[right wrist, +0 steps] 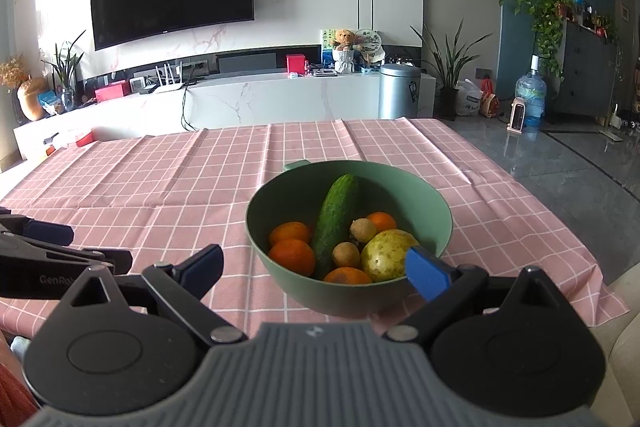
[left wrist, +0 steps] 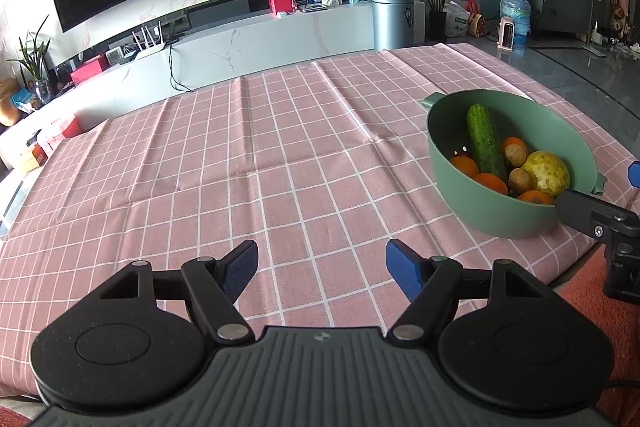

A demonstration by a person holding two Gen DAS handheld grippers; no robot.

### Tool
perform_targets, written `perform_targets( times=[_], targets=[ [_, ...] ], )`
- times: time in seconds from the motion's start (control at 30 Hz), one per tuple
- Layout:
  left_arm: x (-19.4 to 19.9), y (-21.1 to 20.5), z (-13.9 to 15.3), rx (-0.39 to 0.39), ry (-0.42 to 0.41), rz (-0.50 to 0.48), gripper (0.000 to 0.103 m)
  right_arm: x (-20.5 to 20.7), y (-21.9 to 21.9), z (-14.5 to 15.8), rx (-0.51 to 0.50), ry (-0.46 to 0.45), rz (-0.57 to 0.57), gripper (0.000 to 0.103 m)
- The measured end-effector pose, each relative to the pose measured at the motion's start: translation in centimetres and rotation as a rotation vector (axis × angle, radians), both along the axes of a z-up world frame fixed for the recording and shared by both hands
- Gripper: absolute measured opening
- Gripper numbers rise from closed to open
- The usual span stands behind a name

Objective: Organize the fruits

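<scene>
On the pink checked tablecloth [right wrist: 168, 183] sits my green bowl [right wrist: 434, 215], holding a cucumber [right wrist: 336, 217], oranges [right wrist: 293, 255], kiwis [right wrist: 346, 254] and a yellow pear [right wrist: 384, 255]. My right gripper [right wrist: 316, 269] is spread wide just before its near rim, empty. My left gripper [left wrist: 322, 269], also released, hovers over bare cloth, the bowl off to its right.

Both the left gripper [left wrist: 322, 269] and right gripper [right wrist: 316, 267] wore black linkage arms, silver pivot screws, blue fingertip pads [left wrist: 402, 269] and ribbed grey bodies.
</scene>
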State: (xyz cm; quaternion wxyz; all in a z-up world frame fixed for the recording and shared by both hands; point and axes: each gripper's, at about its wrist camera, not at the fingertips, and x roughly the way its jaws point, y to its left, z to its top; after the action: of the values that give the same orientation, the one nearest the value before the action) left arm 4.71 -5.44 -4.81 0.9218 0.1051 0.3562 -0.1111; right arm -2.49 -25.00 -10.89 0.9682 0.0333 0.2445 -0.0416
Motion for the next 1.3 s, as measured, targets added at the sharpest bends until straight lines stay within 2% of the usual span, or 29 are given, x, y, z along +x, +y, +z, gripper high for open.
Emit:
perform_targets(
  times=[1.3],
  targets=[
    [-0.12,0.10,0.30,0.001,0.004,0.001,0.086,0.09,-0.14,-0.05,-0.004,0.000,0.010,0.094]
  ],
)
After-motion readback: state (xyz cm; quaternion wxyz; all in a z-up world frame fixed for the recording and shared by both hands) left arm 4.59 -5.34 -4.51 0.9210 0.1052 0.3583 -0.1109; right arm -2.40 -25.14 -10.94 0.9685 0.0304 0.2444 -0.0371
